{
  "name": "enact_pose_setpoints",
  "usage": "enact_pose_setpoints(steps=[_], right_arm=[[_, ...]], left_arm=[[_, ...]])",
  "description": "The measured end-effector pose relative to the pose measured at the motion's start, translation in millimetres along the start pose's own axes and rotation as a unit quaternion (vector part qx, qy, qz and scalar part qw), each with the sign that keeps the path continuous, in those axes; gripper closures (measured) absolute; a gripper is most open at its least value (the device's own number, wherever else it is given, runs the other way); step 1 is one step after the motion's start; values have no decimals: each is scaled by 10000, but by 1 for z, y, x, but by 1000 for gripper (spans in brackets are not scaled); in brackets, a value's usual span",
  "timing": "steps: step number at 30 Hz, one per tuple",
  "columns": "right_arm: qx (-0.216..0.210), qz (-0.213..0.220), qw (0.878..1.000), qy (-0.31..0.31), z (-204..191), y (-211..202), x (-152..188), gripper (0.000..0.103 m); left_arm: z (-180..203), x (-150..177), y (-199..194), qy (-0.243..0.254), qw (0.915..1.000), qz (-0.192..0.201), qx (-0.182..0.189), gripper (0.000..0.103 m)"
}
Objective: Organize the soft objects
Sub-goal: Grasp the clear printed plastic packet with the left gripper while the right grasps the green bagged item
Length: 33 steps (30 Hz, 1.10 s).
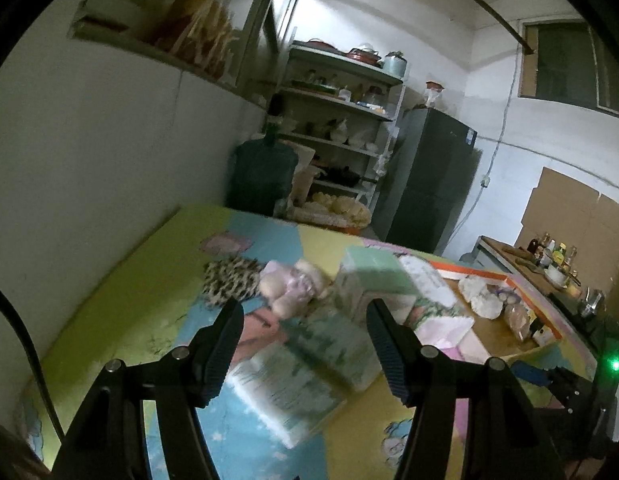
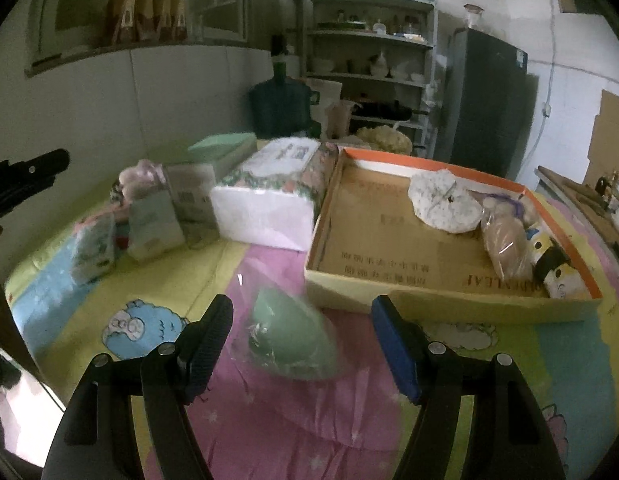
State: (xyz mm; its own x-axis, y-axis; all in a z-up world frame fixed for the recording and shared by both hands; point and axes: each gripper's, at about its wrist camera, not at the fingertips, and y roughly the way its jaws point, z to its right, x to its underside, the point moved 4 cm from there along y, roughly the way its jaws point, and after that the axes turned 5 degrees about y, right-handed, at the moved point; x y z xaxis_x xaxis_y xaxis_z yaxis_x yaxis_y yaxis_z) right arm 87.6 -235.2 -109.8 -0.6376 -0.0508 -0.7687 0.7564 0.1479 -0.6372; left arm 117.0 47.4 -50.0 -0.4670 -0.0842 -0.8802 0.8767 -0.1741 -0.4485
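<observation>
In the left wrist view my left gripper (image 1: 305, 344) stands open above a pale green-printed tissue pack (image 1: 305, 368) lying on the colourful mat; its pads do not touch it. Behind lie a pink plush toy (image 1: 289, 284), a leopard-print cloth (image 1: 229, 280) and a green-topped box (image 1: 373, 276). In the right wrist view my right gripper (image 2: 301, 340) is open around a green soft object in clear wrap (image 2: 293, 340) on the pink patch, without pressing it. A shallow cardboard box (image 2: 409, 276) to the right holds a white pouch (image 2: 445, 200), a bagged plush (image 2: 505, 244) and a penguin toy (image 2: 557, 268).
A big white tissue pack (image 2: 269, 204) and smaller packs (image 2: 153, 224) sit left of the cardboard box. My left gripper shows as a dark shape (image 2: 25, 180) at the left edge. Behind the table stand a water jug (image 1: 261, 176), shelves (image 1: 341, 120) and a fridge (image 1: 425, 184).
</observation>
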Motion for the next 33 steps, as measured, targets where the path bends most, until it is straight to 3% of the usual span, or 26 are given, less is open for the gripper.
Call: enact_pose_setpoints(steps=[3, 4, 5, 13, 22, 27, 29, 33], right_arm=[[-53, -91, 9999, -61, 0, 4, 6, 32], [-130, -152, 9998, -33, 0, 5, 7, 51], [-203, -218, 9996, 25, 0, 6, 9, 57], [-616, 64, 9981, -30, -20, -10, 2, 58], [-956, 217, 9951, -153, -35, -13, -6, 58], [-1063, 225, 9941, -48, -31, -11, -5, 58], [-1093, 229, 9937, -17, -31, -11, -5, 58], [-1158, 242, 9930, 2, -32, -11, -6, 58]], left_arm=[[-10, 10, 2, -88, 9998, -145, -62, 40], [-11, 13, 3, -105, 9997, -184, -78, 40], [-13, 17, 5, -132, 9996, -247, -99, 40], [-16, 42, 19, -365, 9973, -626, -95, 40], [-24, 65, 36, -746, 9913, -1014, -374, 40], [-18, 67, 40, -767, 9919, -923, -419, 39], [-12, 67, 43, -746, 9923, -953, -260, 40], [0, 67, 47, -624, 9930, -1003, -83, 61]])
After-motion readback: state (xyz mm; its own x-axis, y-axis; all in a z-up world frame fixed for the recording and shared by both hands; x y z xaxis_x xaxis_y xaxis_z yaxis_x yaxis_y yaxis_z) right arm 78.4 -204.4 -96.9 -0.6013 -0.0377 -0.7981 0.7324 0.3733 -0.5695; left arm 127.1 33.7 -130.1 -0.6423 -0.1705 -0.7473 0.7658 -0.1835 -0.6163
